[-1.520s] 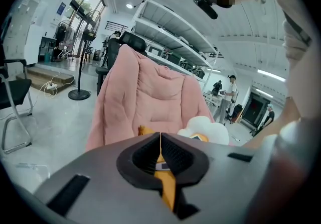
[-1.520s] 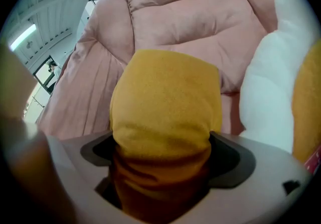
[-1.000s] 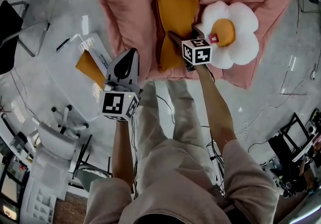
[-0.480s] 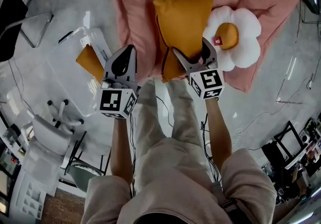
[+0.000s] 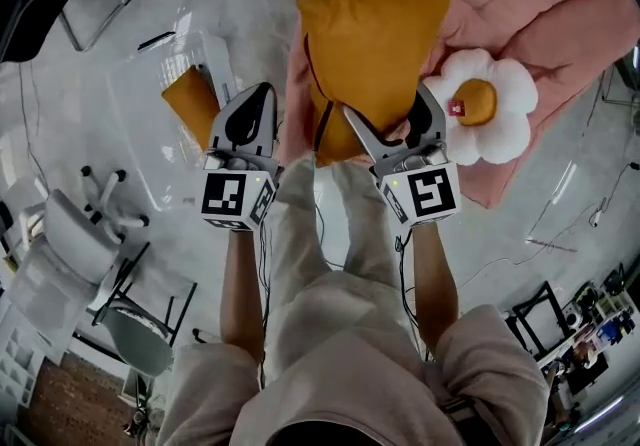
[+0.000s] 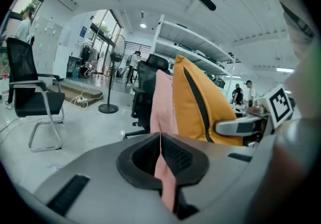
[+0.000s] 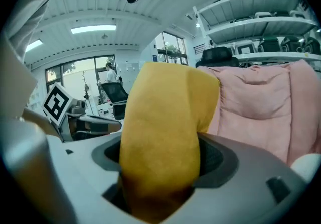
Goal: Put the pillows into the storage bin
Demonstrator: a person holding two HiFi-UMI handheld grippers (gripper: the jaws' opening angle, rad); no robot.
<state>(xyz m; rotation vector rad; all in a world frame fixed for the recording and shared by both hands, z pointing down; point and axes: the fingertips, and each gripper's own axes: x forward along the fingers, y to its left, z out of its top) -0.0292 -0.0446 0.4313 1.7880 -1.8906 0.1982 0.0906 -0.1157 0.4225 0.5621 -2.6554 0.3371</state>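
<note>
R gripper (image 5: 392,120) clamps yellow pillow (image 5: 375,34) (L gripper (image 5: 257,96) pinches pink quilt (image 5: 545,4))

Mustard pillow (image 5: 375,44) aloft; flower pillow (image 5: 490,119) lying

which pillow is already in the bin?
The small orange pillow at left, inside the clear bin. The big yellow pillow is clamped in the right gripper; the flower pillow lies on the pink blanket.

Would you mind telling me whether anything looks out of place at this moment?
Yes. The left claw is pinched shut on a fold of the pink blanket, which is not a pillow. The right claw grips the yellow pillow as expected.
</note>
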